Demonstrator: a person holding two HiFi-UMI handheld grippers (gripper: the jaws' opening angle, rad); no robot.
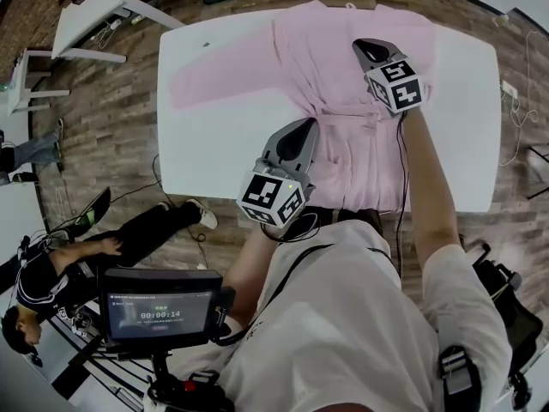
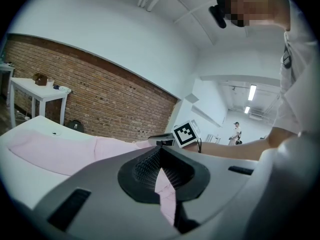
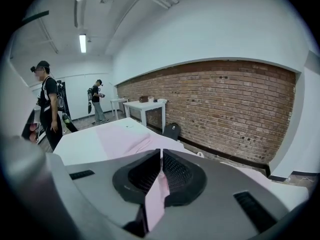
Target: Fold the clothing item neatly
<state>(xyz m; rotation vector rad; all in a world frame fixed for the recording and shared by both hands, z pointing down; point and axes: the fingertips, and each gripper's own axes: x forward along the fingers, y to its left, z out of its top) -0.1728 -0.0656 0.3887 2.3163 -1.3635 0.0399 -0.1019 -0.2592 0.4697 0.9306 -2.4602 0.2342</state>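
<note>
A pale pink garment (image 1: pixel 343 84) lies on the white table (image 1: pixel 214 136), one sleeve stretched out to the left (image 1: pixel 219 80) and its lower part hanging over the near edge. My left gripper (image 1: pixel 302 131) is over the garment's near left part, shut on a fold of pink cloth (image 2: pixel 166 191) that shows between its pads. My right gripper (image 1: pixel 362 48) is farther back over the garment's middle, also shut on a strip of the pink cloth (image 3: pixel 156 194). In the left gripper view the right gripper's marker cube (image 2: pixel 184 134) shows ahead, over the cloth.
A person (image 1: pixel 94 256) sits on the wooden floor left of the table. Small white tables (image 1: pixel 90 7) stand at the far left. A screen (image 1: pixel 159 305) is mounted low before me. Two people (image 3: pixel 47 109) stand beyond the table, and a brick wall (image 3: pixel 225 114) runs behind it.
</note>
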